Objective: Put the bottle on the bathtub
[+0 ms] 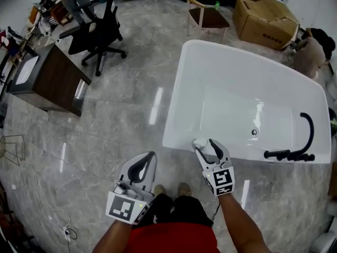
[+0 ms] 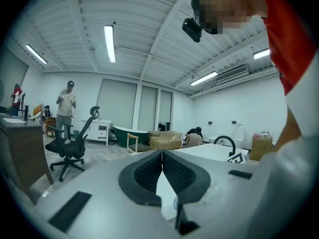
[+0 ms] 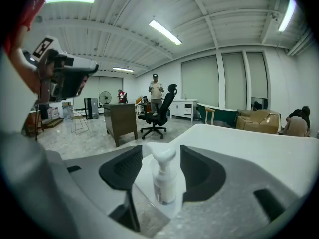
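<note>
A small white pump bottle [image 1: 200,142] [image 3: 164,178] stands upright on the near rim of the white bathtub [image 1: 184,88] [image 3: 239,143]. My right gripper [image 1: 206,147] [image 3: 162,156] is open around it, one jaw on each side with a small gap showing between each pad and the bottle. My left gripper [image 1: 152,155] [image 2: 162,153] is shut on nothing, held low over the marble floor to the left of the tub corner. In the left gripper view the tub [image 2: 209,151] shows beyond the closed jaws.
A black curved faucet [image 1: 303,141] sits on the tub's right end. A black office chair [image 1: 97,33], a dark cabinet [image 1: 50,78], a wooden chair [image 1: 205,15] and a cardboard box [image 1: 266,17] stand around. A person [image 1: 310,51] crouches behind the tub; another person [image 3: 155,91] stands far off.
</note>
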Available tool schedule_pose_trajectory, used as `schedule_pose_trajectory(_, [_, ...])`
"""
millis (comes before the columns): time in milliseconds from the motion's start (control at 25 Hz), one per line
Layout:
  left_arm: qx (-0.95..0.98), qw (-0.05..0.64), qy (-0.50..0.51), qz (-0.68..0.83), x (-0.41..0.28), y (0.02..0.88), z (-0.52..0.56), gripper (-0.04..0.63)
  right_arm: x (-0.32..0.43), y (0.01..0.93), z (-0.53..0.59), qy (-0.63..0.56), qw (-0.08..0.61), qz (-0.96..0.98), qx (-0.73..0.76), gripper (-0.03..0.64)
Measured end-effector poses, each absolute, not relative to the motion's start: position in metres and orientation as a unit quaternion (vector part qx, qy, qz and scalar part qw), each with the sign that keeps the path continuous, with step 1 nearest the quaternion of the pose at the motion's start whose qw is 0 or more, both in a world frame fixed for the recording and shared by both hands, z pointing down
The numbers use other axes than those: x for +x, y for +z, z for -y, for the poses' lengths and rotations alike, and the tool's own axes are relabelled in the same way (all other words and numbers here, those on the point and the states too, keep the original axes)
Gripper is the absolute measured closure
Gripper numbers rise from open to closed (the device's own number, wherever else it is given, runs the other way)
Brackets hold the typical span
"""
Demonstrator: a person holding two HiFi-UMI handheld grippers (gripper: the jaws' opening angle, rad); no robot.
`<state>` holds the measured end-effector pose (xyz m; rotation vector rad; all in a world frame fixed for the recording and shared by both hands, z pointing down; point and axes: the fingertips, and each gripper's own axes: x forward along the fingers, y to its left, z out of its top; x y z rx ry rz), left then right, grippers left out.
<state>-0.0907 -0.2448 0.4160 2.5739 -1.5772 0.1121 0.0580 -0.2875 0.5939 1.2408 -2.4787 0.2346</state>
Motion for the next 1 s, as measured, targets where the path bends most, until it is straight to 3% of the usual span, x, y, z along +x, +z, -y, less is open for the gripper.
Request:
schedule_pose_trajectory(240, [0.859, 0.059, 0.014, 0.509, -0.094, 0.401, 0.238, 0.584, 0.044, 0.519, 0.265, 0.090, 0.109, 0.882, 0.449, 0.403])
schedule_pose_trajectory(480, [0.867, 0.063, -0.006, 0.495, -0.097, 0.389, 0.223, 0.584, 0.014, 0.441, 0.231, 0.082, 0.053, 0.895, 0.435, 0.503])
schedule_pose_trajectory(760, [0.883, 0.055, -0.016, 0.466, -0.087, 0.378, 0.204, 0.584, -0.001, 0.401, 0.198, 0.074, 0.021, 0.898, 0.433, 0.603])
schedule_pose_trajectory(1000, [0.889, 0.047, -0.022, 0.454, -0.082, 0.368, 0.201, 0.584, -0.005, 0.393, 0.190, 0.073, 0.025, 0.898, 0.432, 0.611])
